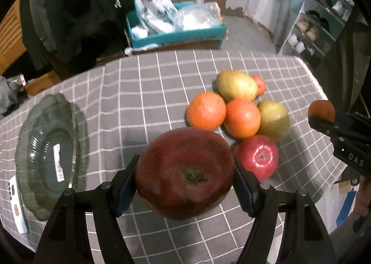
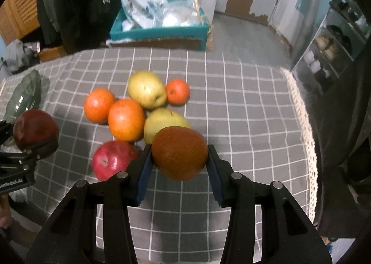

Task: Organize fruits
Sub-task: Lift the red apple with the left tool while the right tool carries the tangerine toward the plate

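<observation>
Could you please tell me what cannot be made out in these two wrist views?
- Ribbed green glass bowl: cut by the right-wrist view's left edge.
- White label in it: print too small, left-wrist view.
- Yellow-green pear: near side hidden by the held orange fruit.

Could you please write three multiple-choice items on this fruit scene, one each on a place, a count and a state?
1. Where is the glass dish?
A. Among the fruit pile
B. Apart from the pile, on the checked cloth
C. Inside the teal box

2. How many fruits lie on the cloth, unheld?
A. Three
B. Six
C. Nine

3. What is the left gripper doing?
A. Clamping a dark red apple
B. Standing open with nothing in it
C. Holding the dish

Answers: 1 B, the dish sits alone, clear of the pile. 2 B, two oranges, two pears, one small orange and one red apple show. 3 A, both pads press the apple's sides; the right gripper likewise clamps an orange-brown fruit.
</observation>
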A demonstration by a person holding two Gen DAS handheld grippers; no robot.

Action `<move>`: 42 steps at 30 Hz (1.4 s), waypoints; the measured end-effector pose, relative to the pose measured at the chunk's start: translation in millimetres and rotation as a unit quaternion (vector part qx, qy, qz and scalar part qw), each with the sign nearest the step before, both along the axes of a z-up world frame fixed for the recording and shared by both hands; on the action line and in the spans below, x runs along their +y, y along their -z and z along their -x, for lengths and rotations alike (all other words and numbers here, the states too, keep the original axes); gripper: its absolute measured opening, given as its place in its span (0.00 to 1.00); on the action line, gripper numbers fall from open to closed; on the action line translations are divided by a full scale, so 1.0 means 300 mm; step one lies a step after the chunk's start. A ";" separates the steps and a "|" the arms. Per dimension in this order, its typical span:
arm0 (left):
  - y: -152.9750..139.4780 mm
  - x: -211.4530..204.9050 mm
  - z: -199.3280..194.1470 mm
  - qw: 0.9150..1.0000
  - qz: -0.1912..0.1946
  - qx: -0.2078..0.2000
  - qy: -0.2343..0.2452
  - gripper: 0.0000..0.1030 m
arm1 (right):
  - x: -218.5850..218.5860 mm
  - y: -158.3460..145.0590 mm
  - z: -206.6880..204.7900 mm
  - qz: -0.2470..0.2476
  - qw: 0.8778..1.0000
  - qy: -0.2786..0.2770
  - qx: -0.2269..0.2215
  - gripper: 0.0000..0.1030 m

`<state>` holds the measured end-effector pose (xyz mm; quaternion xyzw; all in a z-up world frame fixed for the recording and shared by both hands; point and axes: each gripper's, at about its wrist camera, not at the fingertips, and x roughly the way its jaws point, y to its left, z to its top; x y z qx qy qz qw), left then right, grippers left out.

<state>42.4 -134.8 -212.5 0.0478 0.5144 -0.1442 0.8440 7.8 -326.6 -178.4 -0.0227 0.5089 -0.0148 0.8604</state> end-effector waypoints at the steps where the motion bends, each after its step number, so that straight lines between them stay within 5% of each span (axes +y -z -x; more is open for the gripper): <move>1: -0.019 0.009 0.002 1.000 0.001 -0.007 -0.001 0.73 | 0.005 -0.017 -0.003 0.003 1.000 -0.001 -0.007 0.43; 21: -0.346 0.142 0.057 0.990 0.042 -0.125 -0.044 0.73 | 0.077 -0.303 0.035 -0.007 0.990 -0.008 -0.143 0.43; 42: -0.400 0.347 0.044 0.981 0.047 -0.152 -0.108 0.73 | 0.263 -0.404 -0.036 -0.039 0.983 -0.048 -0.174 0.43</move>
